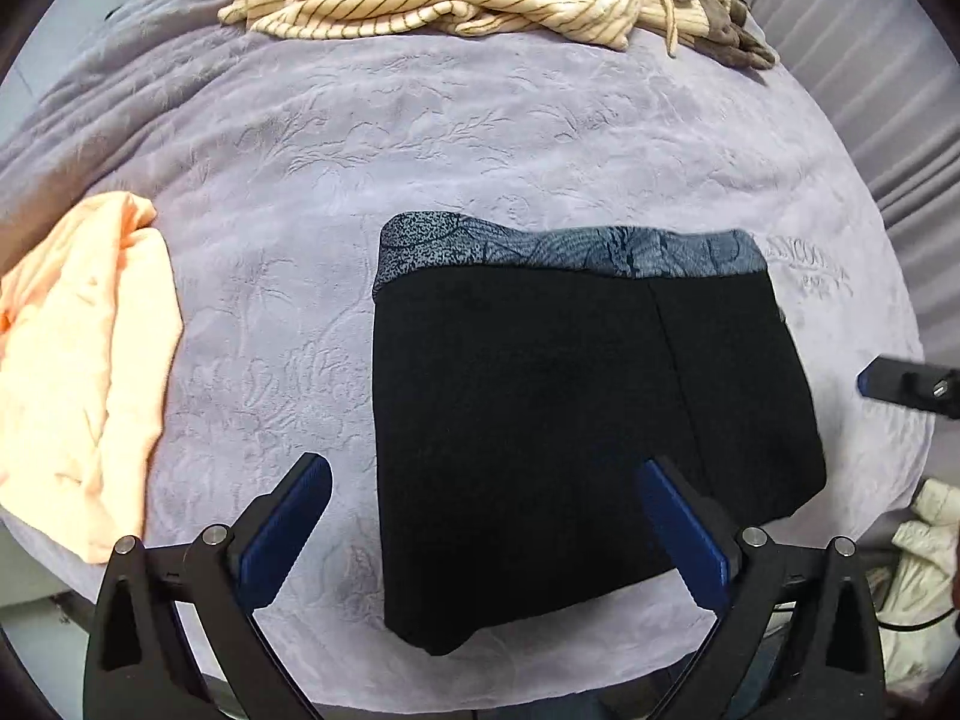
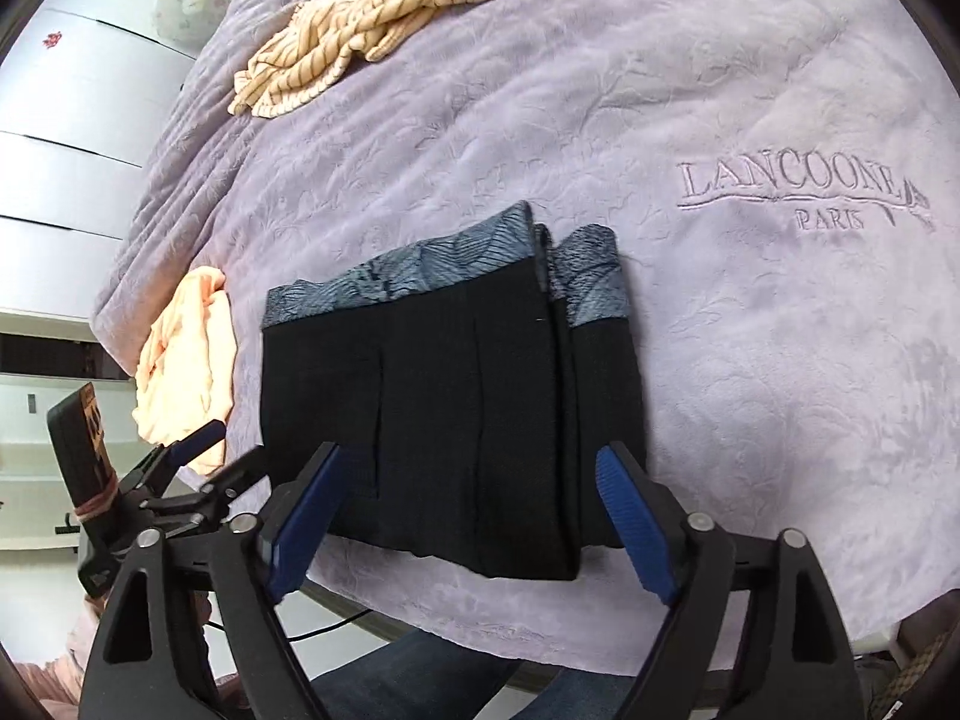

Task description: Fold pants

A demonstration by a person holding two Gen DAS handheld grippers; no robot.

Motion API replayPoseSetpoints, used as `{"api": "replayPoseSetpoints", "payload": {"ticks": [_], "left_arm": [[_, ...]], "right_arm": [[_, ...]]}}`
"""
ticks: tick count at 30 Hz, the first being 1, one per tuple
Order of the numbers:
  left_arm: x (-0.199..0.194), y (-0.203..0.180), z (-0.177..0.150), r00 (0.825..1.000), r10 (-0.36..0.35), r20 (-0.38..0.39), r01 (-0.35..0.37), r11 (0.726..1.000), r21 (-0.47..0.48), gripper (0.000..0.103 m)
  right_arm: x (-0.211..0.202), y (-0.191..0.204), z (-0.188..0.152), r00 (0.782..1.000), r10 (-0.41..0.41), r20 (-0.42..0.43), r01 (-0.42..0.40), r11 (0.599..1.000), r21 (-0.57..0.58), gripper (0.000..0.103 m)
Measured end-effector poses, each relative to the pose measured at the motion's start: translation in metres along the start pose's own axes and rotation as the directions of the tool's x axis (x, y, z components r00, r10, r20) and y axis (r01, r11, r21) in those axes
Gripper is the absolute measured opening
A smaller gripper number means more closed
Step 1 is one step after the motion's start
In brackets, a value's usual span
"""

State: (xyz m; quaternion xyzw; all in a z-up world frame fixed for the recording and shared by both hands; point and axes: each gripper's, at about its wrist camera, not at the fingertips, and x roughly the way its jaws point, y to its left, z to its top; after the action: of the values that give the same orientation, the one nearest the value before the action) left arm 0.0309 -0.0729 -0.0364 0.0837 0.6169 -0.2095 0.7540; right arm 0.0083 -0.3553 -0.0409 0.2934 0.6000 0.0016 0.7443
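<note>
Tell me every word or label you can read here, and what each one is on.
"LANCOONE" on the lilac blanket, embroidered, the last letter partly lost in a flourish.
"PARIS" just beneath it on the same blanket.
The same embroidery in the left wrist view is too blurred to read.
A small red mark on the white drawers is too small to read.

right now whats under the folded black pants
The pants lie folded on the lilac blanket, which shows all around them. The patch of blanket directly beneath is covered, so anything lying there can't be seen. Grey patterned cuffs peek out at the far edge.
</note>
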Motion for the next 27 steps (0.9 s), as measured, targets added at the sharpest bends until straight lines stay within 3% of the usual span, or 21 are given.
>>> {"api": "replayPoseSetpoints", "payload": {"ticks": [2,10,22,27], "left_arm": [[0.001,-0.004,-0.003,1.0,0.004,-0.003,-0.004,1.0,0.026,0.103],[-0.009,-0.021,-0.005,0.999,0.041,0.015,-0.041,0.999,0.014,0.103],[-0.025,-0.045,-0.022,0.987,0.158,0.034,-0.157,0.987,-0.041,0.103],[-0.034,-0.058,-0.029,0.985,0.168,0.03,-0.166,0.984,-0.061,0.103]], "right_arm": [[-0.006,0.014,-0.003,1.0,0.011,0.027,-0.01,1.0,-0.022,0.103],[-0.007,0.041,-0.008,0.999,-0.008,0.035,0.01,0.998,-0.06,0.103],[-0.017,0.015,-0.029,0.995,-0.101,0.0,0.101,0.993,-0.059,0.103],[-0.025,0.006,-0.038,0.989,-0.151,-0.009,0.149,0.984,-0.093,0.103]]}}
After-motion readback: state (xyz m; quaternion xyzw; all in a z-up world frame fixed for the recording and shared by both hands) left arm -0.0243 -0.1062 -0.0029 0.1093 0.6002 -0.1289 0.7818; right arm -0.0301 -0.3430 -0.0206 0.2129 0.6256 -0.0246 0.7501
